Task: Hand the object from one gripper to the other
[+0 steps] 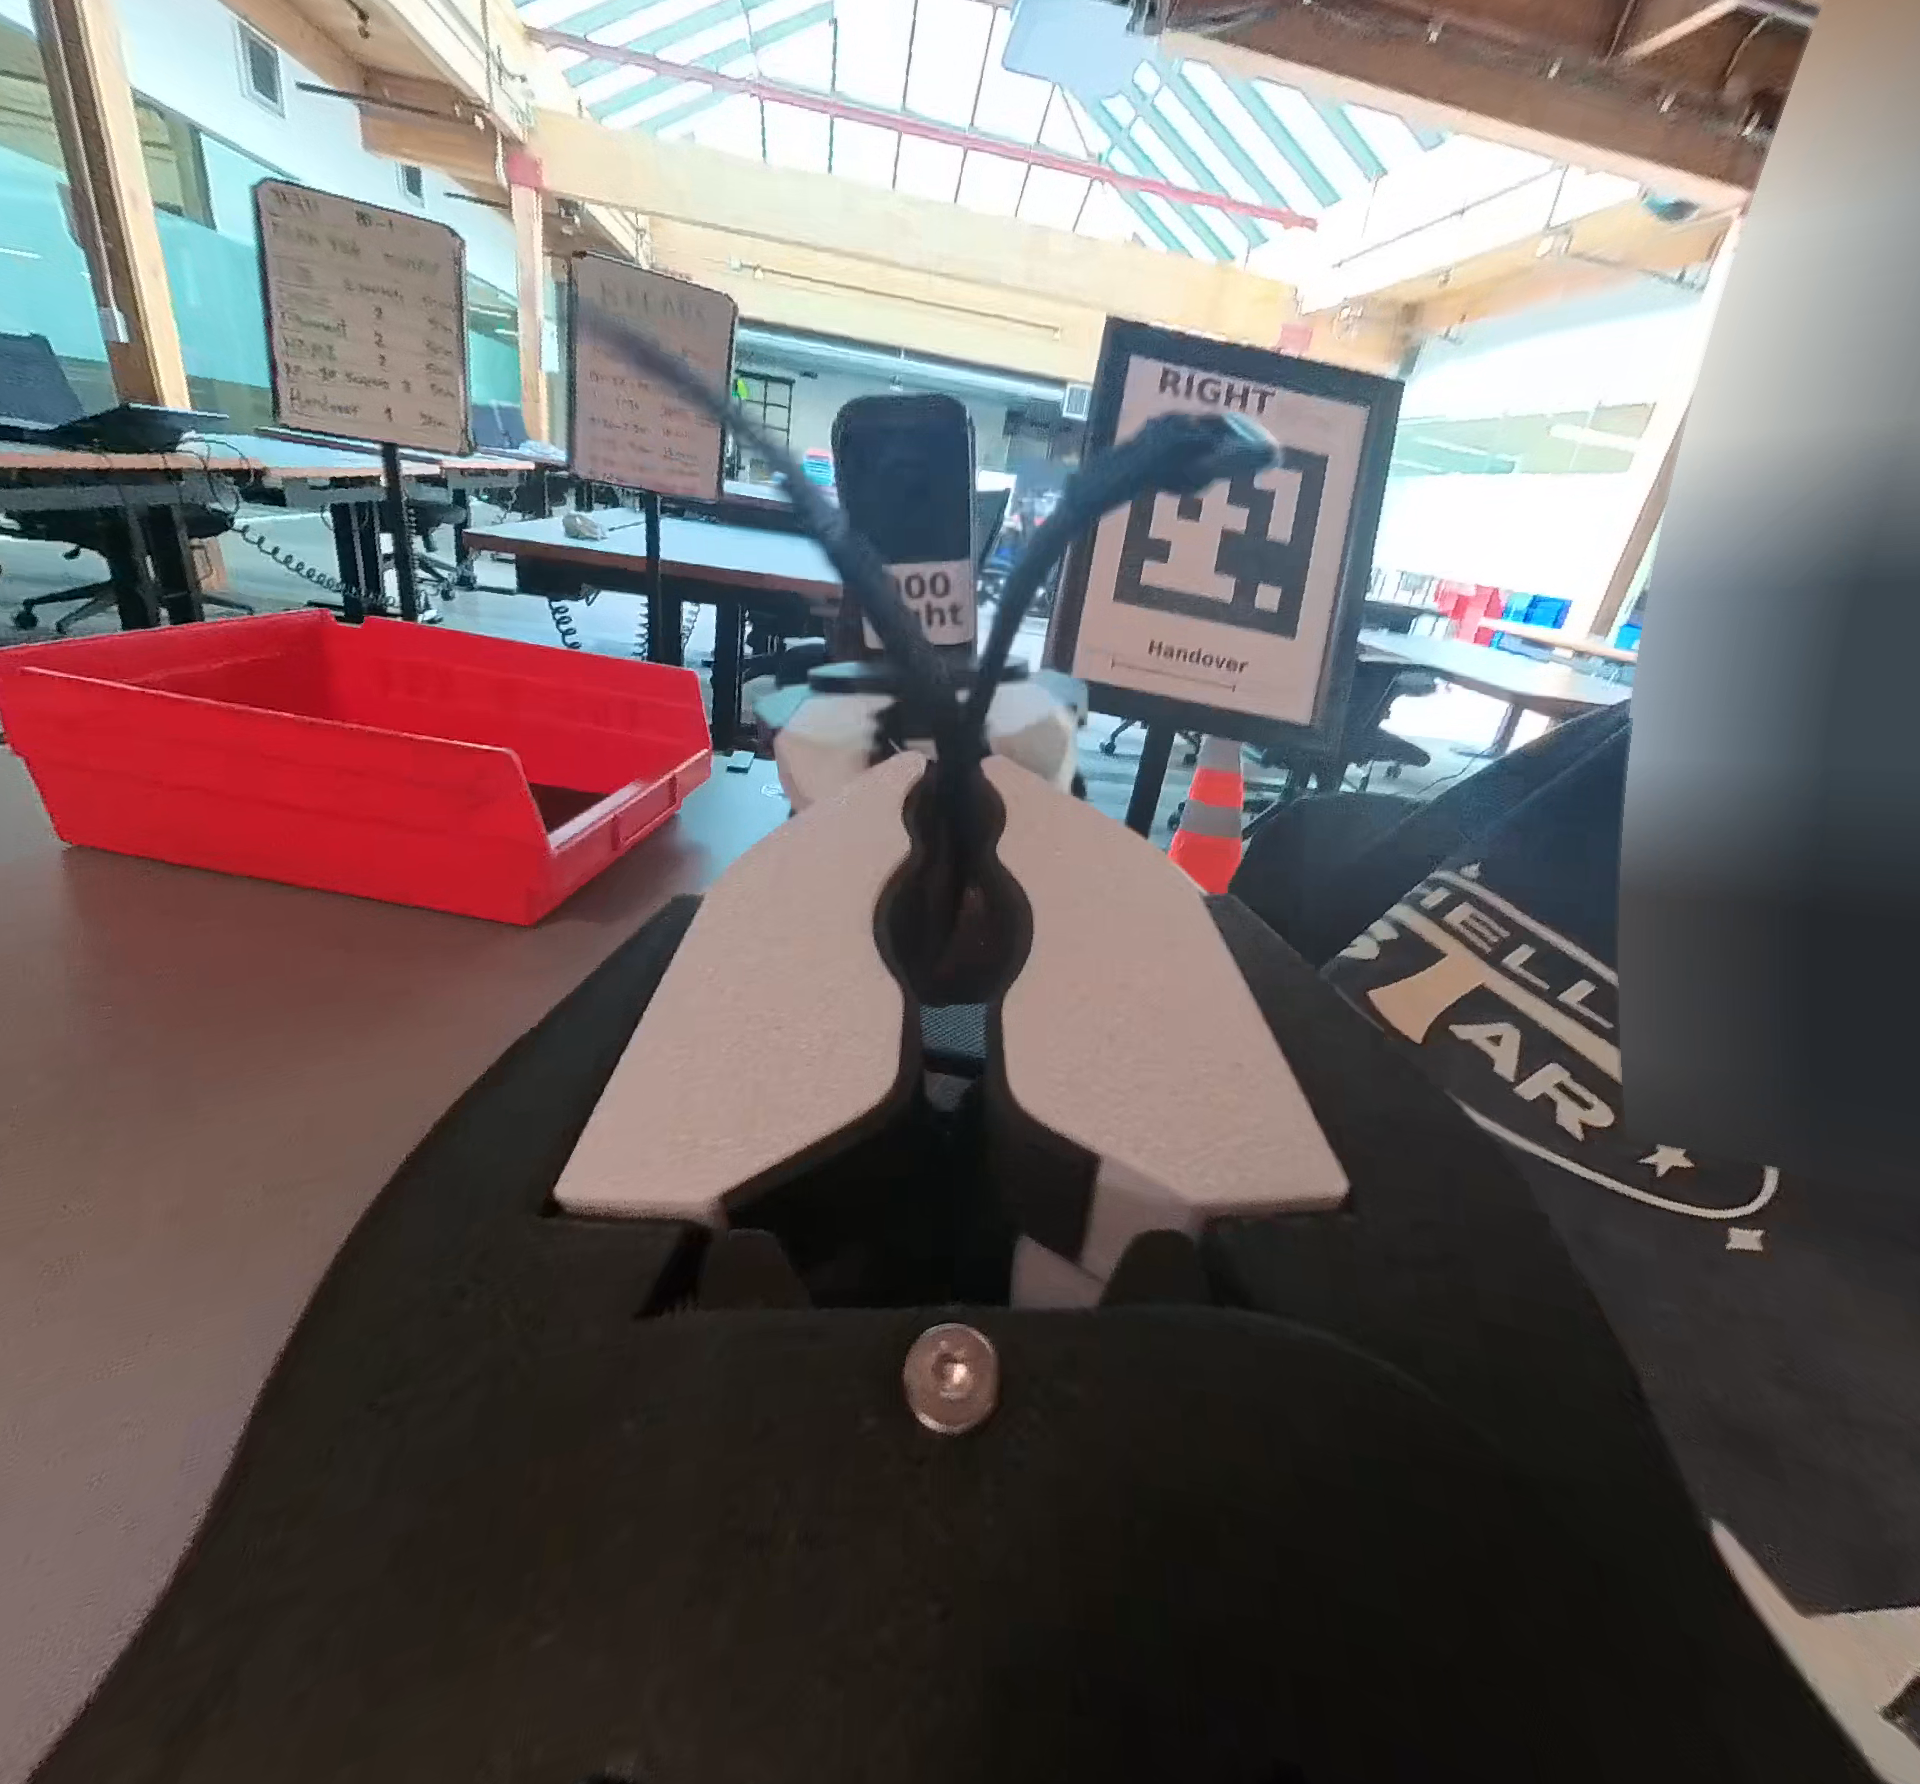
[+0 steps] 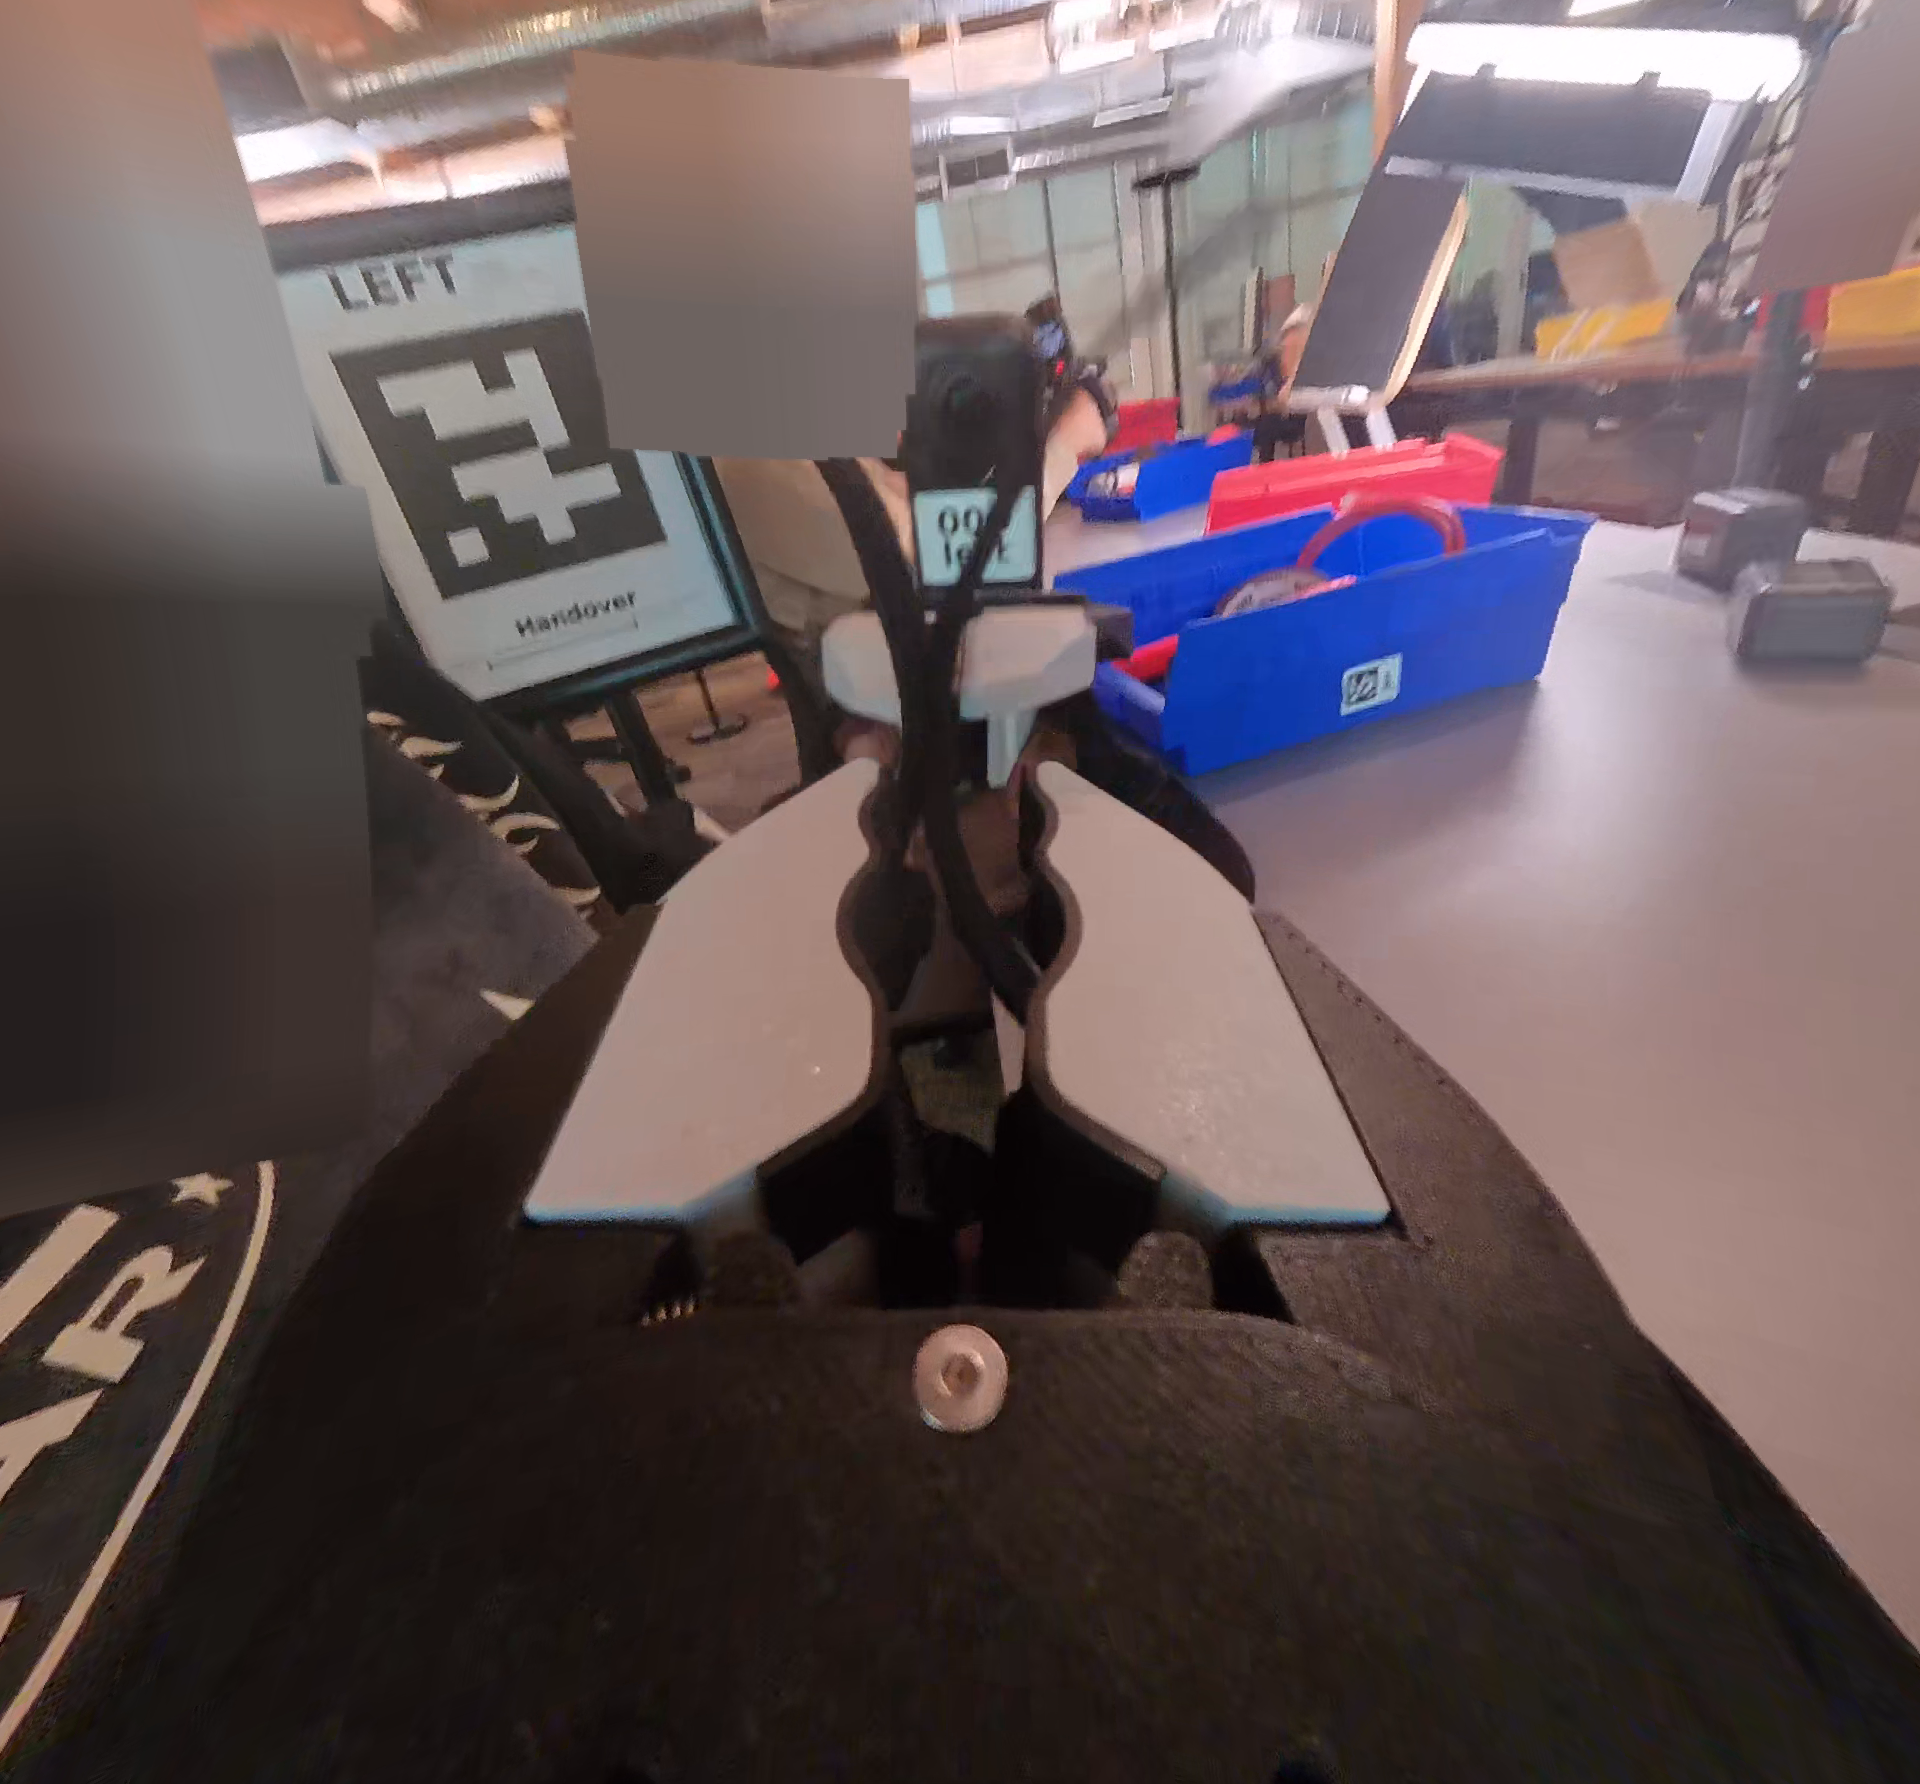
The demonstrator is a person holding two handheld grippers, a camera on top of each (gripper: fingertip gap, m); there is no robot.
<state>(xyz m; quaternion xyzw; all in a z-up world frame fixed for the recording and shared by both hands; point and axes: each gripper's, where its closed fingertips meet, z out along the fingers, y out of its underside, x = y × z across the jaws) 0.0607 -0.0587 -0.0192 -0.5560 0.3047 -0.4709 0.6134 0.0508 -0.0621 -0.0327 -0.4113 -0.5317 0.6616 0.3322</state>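
Note:
A thin black cable (image 1: 1216, 435) stands up between the two grippers, which face each other tip to tip above the table. My left gripper (image 1: 943, 778) is shut on the cable, and both cable ends rise and fork above its white fingers. The right gripper (image 1: 930, 726) shows just beyond it, with a white finger on each side of the cable. In the right wrist view, my right gripper (image 2: 961, 789) has a gap between its fingers, and the cable (image 2: 883, 550) runs through that gap without being pinched. The left gripper (image 2: 935, 664) sits just ahead, shut on the cable.
A red bin (image 1: 312, 747) stands on the dark table (image 1: 208, 1059) to the left. A blue bin (image 2: 1351, 674) with items and two black blocks (image 2: 1808, 607) are on the grey table (image 2: 1558, 955). Marker signs (image 1: 1226, 529) (image 2: 499, 467) stand behind. A person's dark shirt (image 1: 1507, 1007) is close.

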